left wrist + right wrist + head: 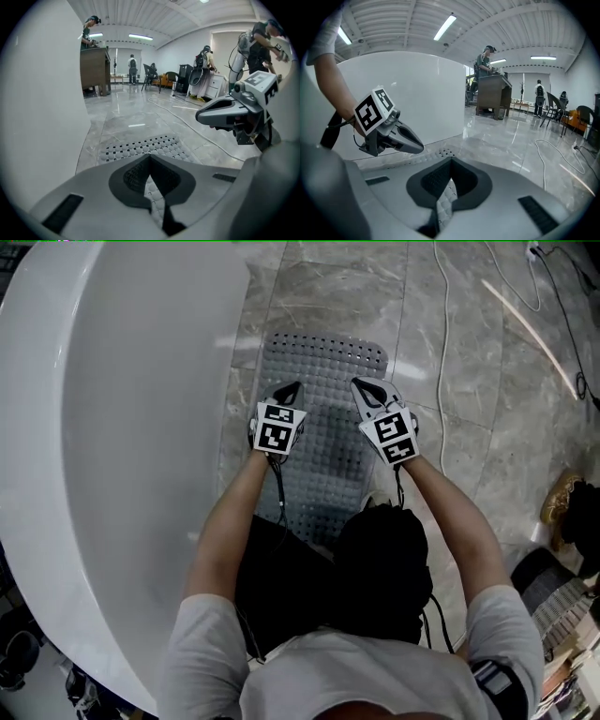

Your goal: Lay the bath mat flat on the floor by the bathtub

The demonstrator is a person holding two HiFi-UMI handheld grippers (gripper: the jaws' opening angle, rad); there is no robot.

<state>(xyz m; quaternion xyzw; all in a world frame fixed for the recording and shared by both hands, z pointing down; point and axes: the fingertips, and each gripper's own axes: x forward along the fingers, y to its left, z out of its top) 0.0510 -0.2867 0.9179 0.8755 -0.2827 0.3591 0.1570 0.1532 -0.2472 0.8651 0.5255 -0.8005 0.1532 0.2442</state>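
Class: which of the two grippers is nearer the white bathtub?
The left gripper: it pinches the grey studded rubber bath mat on the side next to the white bathtub, while the right gripper pinches the side farther away.

- A white cable (442,352) trails over the grey marbled floor (487,427); a thin black cable (565,310) lies near the far right corner.
- A brown desk (493,96) stands well back, with a person (485,63) bent over its top.
- A second person (539,96) stands far off by the bright windows.
- A third person (205,58), wearing a backpack, faces a white cabinet (216,86).
- Dark chairs (555,112) stand near the far wall.
- Strip lights (444,27) run along the ribbed ceiling (393,18).
- A brownish item (562,507) lies at the right edge, too blurred to name.
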